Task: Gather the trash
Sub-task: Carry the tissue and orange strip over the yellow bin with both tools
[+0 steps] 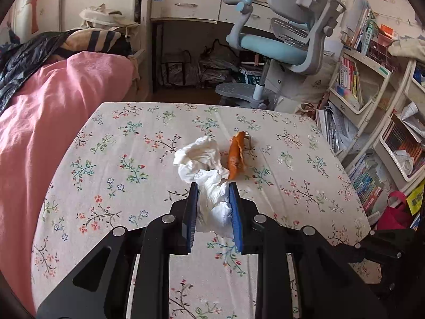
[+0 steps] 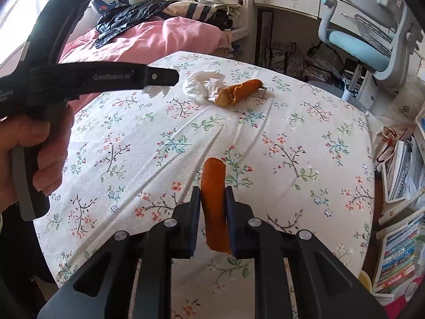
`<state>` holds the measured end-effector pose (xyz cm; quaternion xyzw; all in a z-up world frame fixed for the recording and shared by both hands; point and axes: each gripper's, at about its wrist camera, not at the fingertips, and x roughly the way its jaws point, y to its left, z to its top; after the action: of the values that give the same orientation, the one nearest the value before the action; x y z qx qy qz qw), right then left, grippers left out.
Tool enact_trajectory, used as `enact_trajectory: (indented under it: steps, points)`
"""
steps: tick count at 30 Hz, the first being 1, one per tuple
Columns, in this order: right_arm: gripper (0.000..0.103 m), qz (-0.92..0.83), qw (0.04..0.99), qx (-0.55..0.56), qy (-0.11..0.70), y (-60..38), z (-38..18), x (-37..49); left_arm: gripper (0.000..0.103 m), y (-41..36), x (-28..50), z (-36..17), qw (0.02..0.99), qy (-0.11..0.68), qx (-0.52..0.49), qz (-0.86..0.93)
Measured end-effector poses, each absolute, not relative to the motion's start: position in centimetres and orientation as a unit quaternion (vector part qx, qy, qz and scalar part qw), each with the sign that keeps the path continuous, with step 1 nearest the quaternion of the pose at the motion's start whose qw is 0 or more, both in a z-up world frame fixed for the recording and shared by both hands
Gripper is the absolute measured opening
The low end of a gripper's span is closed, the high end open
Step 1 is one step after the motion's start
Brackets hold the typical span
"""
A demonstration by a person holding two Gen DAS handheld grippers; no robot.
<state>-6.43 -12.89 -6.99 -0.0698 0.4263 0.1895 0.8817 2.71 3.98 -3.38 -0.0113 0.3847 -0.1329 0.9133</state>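
We hold a piece of trash in each tongs, both lifted clear of the floral desk (image 1: 111, 159). The left tongs (image 1: 213, 188) are nearly closed on a crumpled tissue (image 1: 213, 204), its blue pads (image 1: 236, 212) pressing the wad from both sides so the soft paper cannot slip out. The right tongs (image 2: 212, 191) are clamped tight on a strip of orange peel (image 2: 215, 202), gripped along its length so that it stands between the jaws and pokes out past the tips.

More trash is left on the desk, toward its far end: a second tissue (image 1: 198, 154) in a loose heap, and just right of it, touching its edge, a curled peel (image 1: 235, 156) with a small pale scrap (image 1: 249, 137) behind it. They lie bunched together, which should make each later pick short.

In the right wrist view a hand (image 2: 39, 148) grips the left tool's handle, over the near left part of the desk.

No bin shows in either view, so we judge the next step is carrying both loads off the desk to wherever the trash goes.
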Motion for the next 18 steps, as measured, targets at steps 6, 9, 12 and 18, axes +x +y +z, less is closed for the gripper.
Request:
enact_trajectory:
  steps: [6,9,12,18]
  points:
    - [0.019,0.17,0.888,-0.056,0.424,-15.3,-6.8,-7.6,0.022,0.6,1.2,-3.0,0.914,0.377,0.01,-0.153]
    - [0.019,0.163,0.889,-0.052,0.425,-16.3,-6.8,-8.3,0.022,-0.7,0.7,-2.7,0.914,0.372,0.012,-0.159]
    - [0.019,0.16,0.89,-0.048,0.425,-17.0,-6.8,-8.8,0.022,-1.9,0.2,-2.5,0.915,0.368,0.017,-0.163]
    - [0.019,0.155,0.895,-0.044,0.416,-18.2,-6.2,-10.3,0.022,-4.0,-1.1,-2.3,0.914,0.365,0.018,-0.174]
